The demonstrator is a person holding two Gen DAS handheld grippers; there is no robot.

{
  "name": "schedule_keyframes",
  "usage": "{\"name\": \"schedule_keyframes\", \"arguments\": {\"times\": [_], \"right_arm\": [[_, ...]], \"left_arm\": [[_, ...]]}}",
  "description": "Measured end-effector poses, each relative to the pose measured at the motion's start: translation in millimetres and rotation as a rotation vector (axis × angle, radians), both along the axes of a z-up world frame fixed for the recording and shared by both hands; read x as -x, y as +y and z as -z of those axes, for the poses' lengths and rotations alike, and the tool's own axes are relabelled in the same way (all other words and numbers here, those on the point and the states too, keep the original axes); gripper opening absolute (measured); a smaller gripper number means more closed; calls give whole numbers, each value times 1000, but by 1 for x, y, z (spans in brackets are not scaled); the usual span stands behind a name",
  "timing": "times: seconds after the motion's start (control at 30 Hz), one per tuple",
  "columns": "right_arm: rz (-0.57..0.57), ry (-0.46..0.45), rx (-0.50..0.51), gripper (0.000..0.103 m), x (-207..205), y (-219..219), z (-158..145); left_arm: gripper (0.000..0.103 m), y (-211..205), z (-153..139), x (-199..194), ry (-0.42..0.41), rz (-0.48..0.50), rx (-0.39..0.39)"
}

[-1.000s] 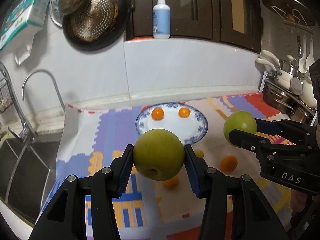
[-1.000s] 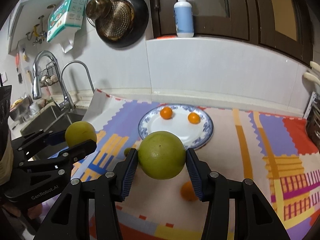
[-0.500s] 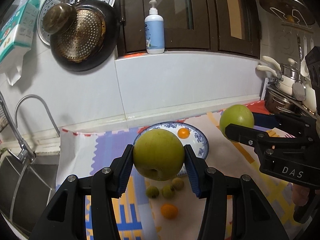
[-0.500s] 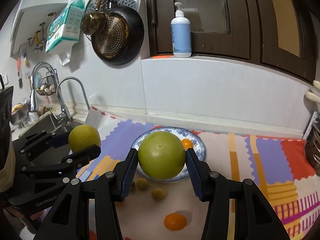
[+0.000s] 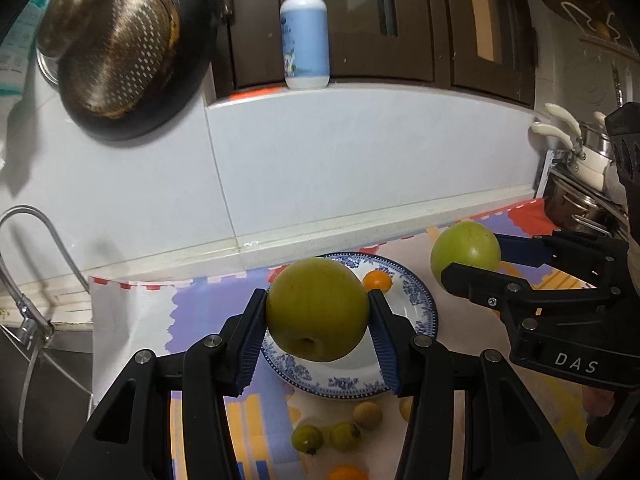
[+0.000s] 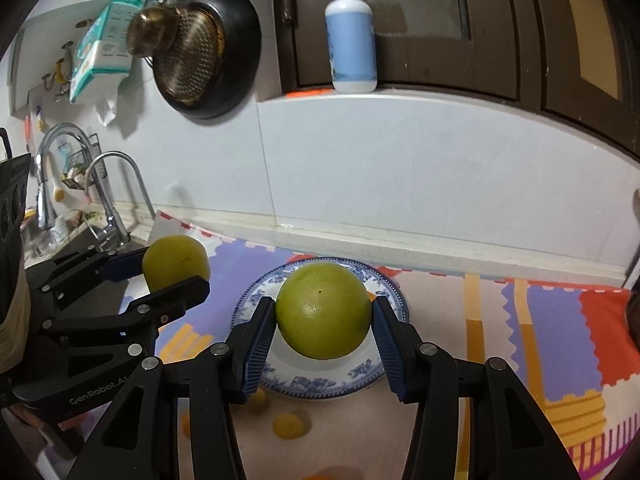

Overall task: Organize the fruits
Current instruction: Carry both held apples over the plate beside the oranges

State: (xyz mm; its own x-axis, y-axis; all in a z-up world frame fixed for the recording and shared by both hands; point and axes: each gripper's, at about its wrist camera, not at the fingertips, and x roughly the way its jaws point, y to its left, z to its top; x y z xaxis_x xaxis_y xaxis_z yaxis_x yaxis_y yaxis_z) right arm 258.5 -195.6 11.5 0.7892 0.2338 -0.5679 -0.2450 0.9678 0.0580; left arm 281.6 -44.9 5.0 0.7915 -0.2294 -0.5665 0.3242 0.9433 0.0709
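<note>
My left gripper (image 5: 318, 320) is shut on a yellow-green pear (image 5: 316, 308) and holds it above the near rim of the blue-and-white plate (image 5: 344, 384). My right gripper (image 6: 323, 320) is shut on a green apple (image 6: 322, 310) above the same plate (image 6: 320, 384). Each gripper also shows in the other's view: the right one with its apple (image 5: 466, 250), the left one with its pear (image 6: 176, 262). A small orange (image 5: 377, 280) lies on the plate. Small green and yellow fruits (image 5: 340, 434) and an orange (image 5: 346, 473) lie on the mat in front of the plate.
A patterned mat (image 6: 552, 320) covers the counter. The sink and tap (image 5: 24, 264) are at the left, pots (image 5: 576, 200) at the right. A white tiled wall (image 5: 360, 160) rises behind, with a soap bottle (image 5: 305, 28) on its ledge and a hanging pan (image 5: 132, 52).
Both grippers have carried their fruit forward toward the plate and wall. The plate now lies right under the fruits, and the small fruits on the mat are nearer the frames' bottom edge.
</note>
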Motion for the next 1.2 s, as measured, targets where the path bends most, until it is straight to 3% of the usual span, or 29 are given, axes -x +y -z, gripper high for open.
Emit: {"name": "schedule_keyframes", "arguments": {"times": [0.67, 0.93, 1.2], "right_arm": [[-52, 182, 28, 50, -87, -4, 67], [-45, 243, 37, 50, -107, -6, 92], [-51, 266, 35, 50, -114, -6, 103]], "left_arm": [[49, -12, 66, -82, 201, 24, -16], [49, -16, 93, -103, 279, 30, -43], [49, -18, 103, -110, 305, 29, -59]]}}
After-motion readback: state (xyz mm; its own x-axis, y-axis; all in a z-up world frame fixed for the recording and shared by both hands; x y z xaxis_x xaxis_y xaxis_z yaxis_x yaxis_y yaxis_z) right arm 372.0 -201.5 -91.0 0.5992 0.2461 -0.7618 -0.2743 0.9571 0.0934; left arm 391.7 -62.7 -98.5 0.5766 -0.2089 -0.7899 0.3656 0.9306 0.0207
